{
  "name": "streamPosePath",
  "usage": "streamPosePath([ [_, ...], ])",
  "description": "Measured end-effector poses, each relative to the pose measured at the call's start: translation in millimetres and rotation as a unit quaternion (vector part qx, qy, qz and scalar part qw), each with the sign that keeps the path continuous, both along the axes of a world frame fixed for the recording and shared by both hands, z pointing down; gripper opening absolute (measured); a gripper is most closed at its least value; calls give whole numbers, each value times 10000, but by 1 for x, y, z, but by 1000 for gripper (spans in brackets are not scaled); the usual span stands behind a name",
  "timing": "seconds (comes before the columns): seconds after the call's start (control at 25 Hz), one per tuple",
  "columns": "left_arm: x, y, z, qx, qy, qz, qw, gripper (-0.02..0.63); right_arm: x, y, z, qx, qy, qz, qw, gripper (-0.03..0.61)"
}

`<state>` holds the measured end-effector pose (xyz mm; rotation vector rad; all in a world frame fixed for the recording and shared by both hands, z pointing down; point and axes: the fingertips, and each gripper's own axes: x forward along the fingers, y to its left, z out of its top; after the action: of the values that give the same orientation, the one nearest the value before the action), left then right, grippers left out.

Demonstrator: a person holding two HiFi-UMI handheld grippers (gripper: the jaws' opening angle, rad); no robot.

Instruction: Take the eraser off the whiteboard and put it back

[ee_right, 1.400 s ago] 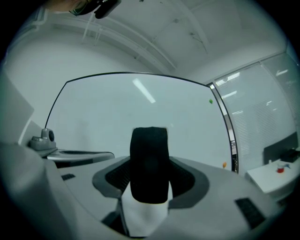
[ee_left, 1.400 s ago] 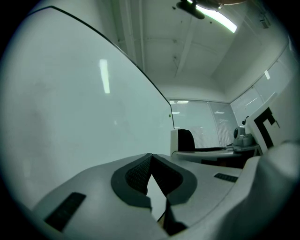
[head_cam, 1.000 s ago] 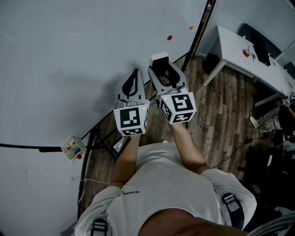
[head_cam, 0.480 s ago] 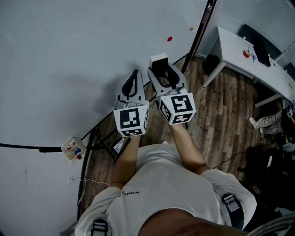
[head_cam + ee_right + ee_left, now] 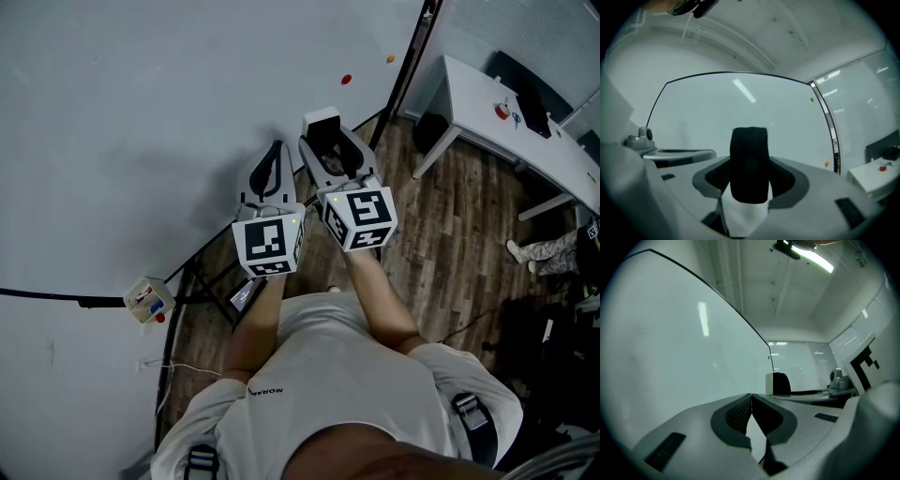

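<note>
Nothing has moved: right gripper (image 5: 330,142) stays clamped on the eraser (image 5: 749,159), whose base is hidden between the pads; left gripper (image 5: 751,401) is closed and empty beside the whiteboard (image 5: 670,357).

Eraser (image 5: 749,154): white block with a black felt face, clamped upright between the jaws of the right gripper (image 5: 749,180), its felt end projecting past the jaw tips. Whiteboard (image 5: 717,110): large, blank, thin dark frame, standing directly ahead of that gripper. Contact between eraser and whiteboard cannot be determined.
</note>
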<state>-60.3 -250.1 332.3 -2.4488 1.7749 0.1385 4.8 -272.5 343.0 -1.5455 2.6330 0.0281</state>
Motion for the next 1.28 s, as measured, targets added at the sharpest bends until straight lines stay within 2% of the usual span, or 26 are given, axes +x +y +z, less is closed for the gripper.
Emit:
streamPosePath([
  [0.44,-4,1,-2,15,-34,-92,10000,3,4,-10,-2,-180,-437,-103,9988,238],
  [0.8,-13,5,2,-31,-78,-222,9997,3,4,-21,1,-521,-1264,-361,9899,238],
  [1.08,-15,5,3,-34,-46,-241,9997,3,5,-30,1,-908,-2101,-603,9716,238],
  [1.16,-15,5,3,-32,-35,-247,9997,3,4,-33,4,-1100,-2461,-753,9600,238],
  [1.28,-15,4,4,-35,-31,-253,9997,3,2,-39,8,-1440,-3094,-998,9346,238],
])
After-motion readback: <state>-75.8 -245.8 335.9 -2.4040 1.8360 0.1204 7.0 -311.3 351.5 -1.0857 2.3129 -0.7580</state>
